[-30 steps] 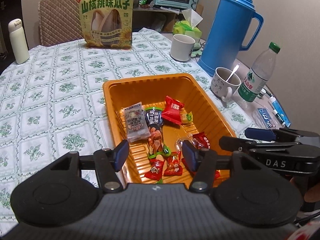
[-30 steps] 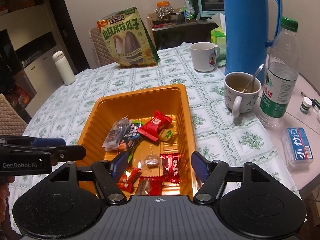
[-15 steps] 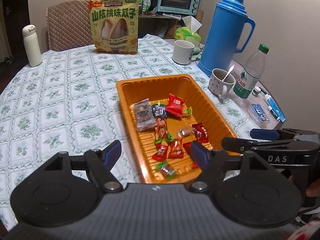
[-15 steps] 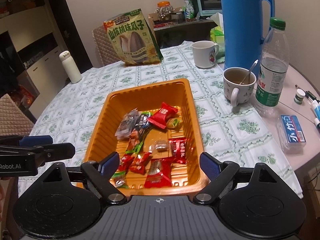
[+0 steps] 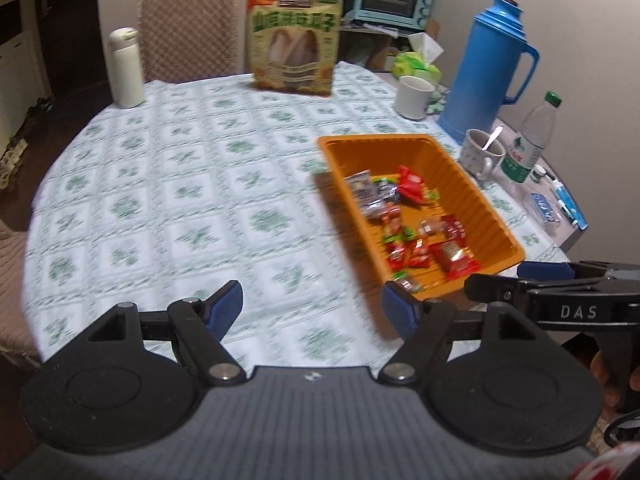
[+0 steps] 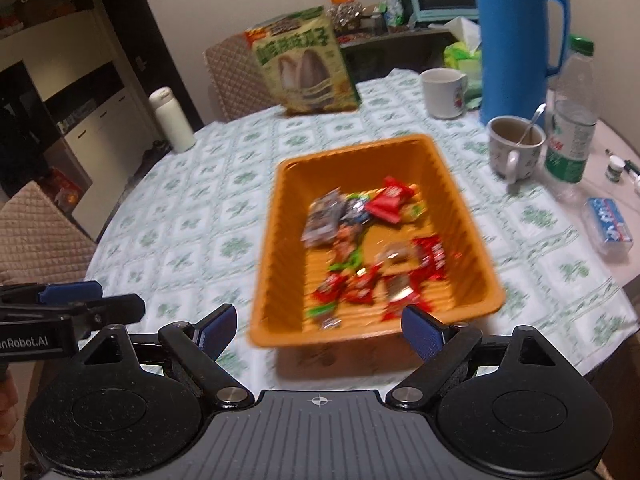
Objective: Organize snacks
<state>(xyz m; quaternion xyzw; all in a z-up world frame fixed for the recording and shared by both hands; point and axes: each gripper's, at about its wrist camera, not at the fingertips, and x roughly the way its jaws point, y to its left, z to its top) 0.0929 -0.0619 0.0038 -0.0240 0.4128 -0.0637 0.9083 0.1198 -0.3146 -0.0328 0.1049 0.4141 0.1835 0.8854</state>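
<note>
An orange tray (image 5: 472, 184) (image 6: 276, 232) sits on the table and holds several small wrapped snacks, mostly red ones (image 5: 456, 260) (image 6: 390, 200). My left gripper (image 5: 312, 306) is open and empty, above the tablecloth at the tray's near left corner. My right gripper (image 6: 318, 328) is open and empty, just in front of the tray's near edge. The right gripper shows at the lower right in the left wrist view (image 5: 560, 288). The left gripper shows at the lower left in the right wrist view (image 6: 72, 304).
A big sunflower-seed bag (image 5: 294, 40) stands at the back. A blue thermos (image 5: 486, 68), white mug (image 5: 414, 96), cup with spoon (image 5: 480, 152) and water bottle (image 5: 532, 140) stand right of the tray. A white flask (image 5: 126, 68) stands back left.
Both grippers have pulled back and away from the tray and opened wider. The left view has swung left, so the tray now sits to its right.
</note>
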